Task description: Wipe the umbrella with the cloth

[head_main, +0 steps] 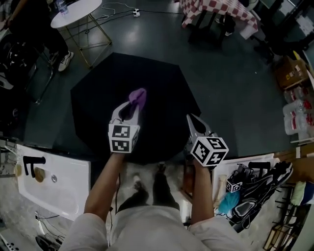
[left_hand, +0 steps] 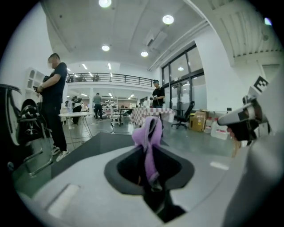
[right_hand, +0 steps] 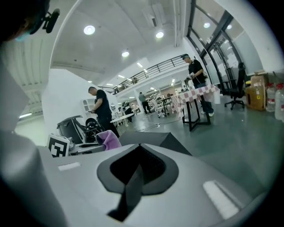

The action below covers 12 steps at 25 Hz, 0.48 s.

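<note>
Head view with both gripper views. A grey floor [head_main: 230, 88] is shown, on which an open black umbrella [head_main: 162, 88] is stood with its canopy upward; most of the middle of the floor is taken up by it. A white panel [head_main: 64, 181] is seen lying past the umbrella's near-left edge. A white round table [head_main: 73, 12] on thin legs is placed beyond the far-left edge, and a table with a checked cover [head_main: 221, 10] beyond the far-right edge. A heap of dark shoes [head_main: 260, 186] is piled at the floor's near-right corner.

The left gripper [head_main: 131, 107] is held over the canopy between its centre and its near edge. Its jaws are clamped on a purple cloth [head_main: 138, 97], which is bunched and stands out past the jaw tips. The cloth is located over the canopy's central part; whether the fabric is touched by it cannot be told.

The right gripper [head_main: 192, 119] is held beside the left one, over the near-right edge of the canopy. Its jaws are pressed together, with nothing between them. A standing person [left_hand: 55, 102] is seen in the left gripper view, beside the round table.
</note>
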{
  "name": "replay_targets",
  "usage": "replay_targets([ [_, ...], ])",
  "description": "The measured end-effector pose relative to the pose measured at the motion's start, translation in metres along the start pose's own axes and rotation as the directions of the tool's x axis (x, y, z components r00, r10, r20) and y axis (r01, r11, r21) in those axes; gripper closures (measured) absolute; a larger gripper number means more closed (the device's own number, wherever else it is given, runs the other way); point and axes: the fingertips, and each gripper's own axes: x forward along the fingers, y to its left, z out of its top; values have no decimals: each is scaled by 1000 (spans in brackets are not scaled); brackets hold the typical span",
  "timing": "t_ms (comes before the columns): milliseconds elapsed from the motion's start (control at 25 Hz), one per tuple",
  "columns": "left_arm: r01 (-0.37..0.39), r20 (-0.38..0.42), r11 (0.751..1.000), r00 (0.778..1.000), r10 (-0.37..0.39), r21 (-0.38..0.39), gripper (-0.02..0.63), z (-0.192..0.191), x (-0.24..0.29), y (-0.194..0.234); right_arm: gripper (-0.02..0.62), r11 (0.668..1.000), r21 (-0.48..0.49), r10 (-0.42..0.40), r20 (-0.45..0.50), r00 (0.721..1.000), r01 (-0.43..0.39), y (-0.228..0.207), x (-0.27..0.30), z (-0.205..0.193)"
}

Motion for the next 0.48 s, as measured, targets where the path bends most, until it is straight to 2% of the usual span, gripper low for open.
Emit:
replay_targets([
  [200, -68, 59, 996, 996, 65, 50, 535, 19, -63, 19, 591, 989, -142, 40, 26, 999, -36, 55, -19, 20],
  [480, -120, 140, 991, 984, 110, 59, 535, 57, -137, 29, 590, 974, -200, 121, 58, 991, -107, 122, -52, 38],
])
